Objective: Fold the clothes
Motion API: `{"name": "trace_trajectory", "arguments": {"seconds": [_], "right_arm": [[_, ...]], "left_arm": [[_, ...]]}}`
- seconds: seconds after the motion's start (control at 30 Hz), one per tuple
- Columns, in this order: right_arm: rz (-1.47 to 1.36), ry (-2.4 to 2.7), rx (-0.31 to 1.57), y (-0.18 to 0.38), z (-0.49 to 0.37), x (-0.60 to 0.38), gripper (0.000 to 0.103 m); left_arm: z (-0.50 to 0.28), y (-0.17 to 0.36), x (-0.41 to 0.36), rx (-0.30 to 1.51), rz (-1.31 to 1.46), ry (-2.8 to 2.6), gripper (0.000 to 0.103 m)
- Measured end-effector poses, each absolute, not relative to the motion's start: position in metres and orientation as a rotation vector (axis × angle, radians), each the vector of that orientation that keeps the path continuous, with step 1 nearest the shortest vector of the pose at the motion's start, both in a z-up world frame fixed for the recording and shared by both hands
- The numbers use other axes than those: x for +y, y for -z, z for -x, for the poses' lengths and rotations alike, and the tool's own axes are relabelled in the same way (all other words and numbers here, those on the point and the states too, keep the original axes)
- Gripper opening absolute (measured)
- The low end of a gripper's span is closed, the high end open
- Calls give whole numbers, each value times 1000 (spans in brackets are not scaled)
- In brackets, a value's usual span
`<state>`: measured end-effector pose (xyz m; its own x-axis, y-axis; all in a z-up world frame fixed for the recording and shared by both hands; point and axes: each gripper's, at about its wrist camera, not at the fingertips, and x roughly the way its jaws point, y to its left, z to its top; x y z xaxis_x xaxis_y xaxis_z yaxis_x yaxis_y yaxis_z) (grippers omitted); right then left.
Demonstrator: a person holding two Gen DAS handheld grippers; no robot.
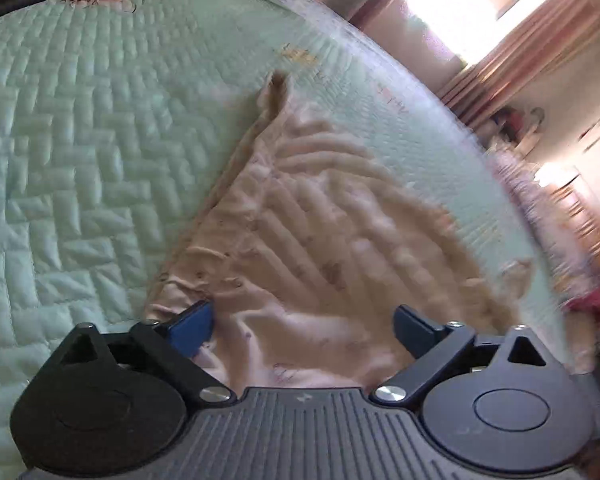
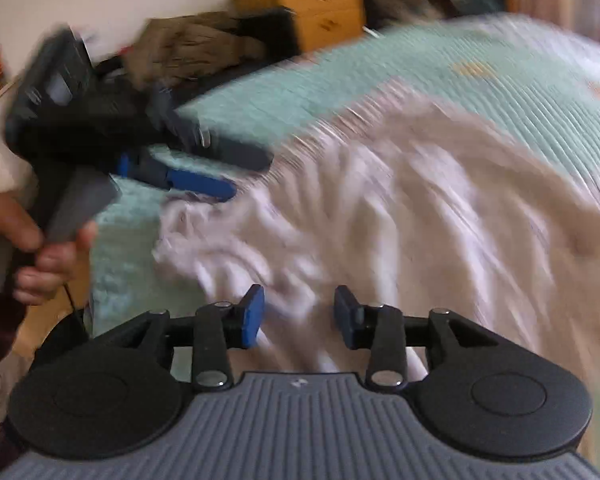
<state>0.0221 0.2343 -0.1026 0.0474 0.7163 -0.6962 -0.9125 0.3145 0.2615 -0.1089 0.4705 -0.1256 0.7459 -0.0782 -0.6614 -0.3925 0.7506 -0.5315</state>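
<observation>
My left gripper (image 1: 304, 328) hung w/ jaws apart over the pale garment (image 1: 320, 240) on the green quilt (image 1: 80, 140); right gripper (image 2: 300, 316) likewise apart. No readable writing.

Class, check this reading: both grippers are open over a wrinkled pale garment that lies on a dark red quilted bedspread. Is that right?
Not quite: the bedspread is pale mint green, not dark red, as the left wrist view shows plainly. The rest stands: the left gripper and right gripper are both open over the wrinkled pale garment on the quilted cover.
</observation>
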Motion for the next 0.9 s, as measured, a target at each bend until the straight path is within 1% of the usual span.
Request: {"name": "trace_trajectory", "arguments": {"seconds": [0.1, 0.2, 0.23, 0.3, 0.37, 0.47, 0.57, 0.7, 0.8, 0.9], "right_arm": [[163, -1175, 936, 105, -38, 181, 41], [-19, -1063, 943, 98, -56, 116, 43], [-72, -1011, 921, 94, -63, 93, 44], [-148, -895, 868, 85, -76, 55, 53], [-232, -783, 826, 78, -89, 15, 55], [-319, -670, 777, 74, -98, -29, 56], [-320, -634, 770, 81, -92, -47, 61], [-316, -658, 823, 102, -82, -41, 61], [-290, -697, 809, 102, -76, -29, 62], [-268, -760, 787, 96, -74, -18, 62]], "left_arm": [[115, 128, 465, 716, 691, -216, 95], [112, 124, 458, 734, 670, -253, 95], [110, 120, 456, 747, 655, -267, 95], [106, 115, 451, 774, 624, -294, 97], [98, 112, 444, 803, 585, -323, 99], [87, 110, 432, 837, 520, -368, 100], [82, 106, 421, 853, 476, -417, 100], [88, 89, 402, 802, 480, -392, 100], [85, 79, 381, 752, 411, -355, 101], [78, 86, 377, 798, 381, -350, 101]]}}
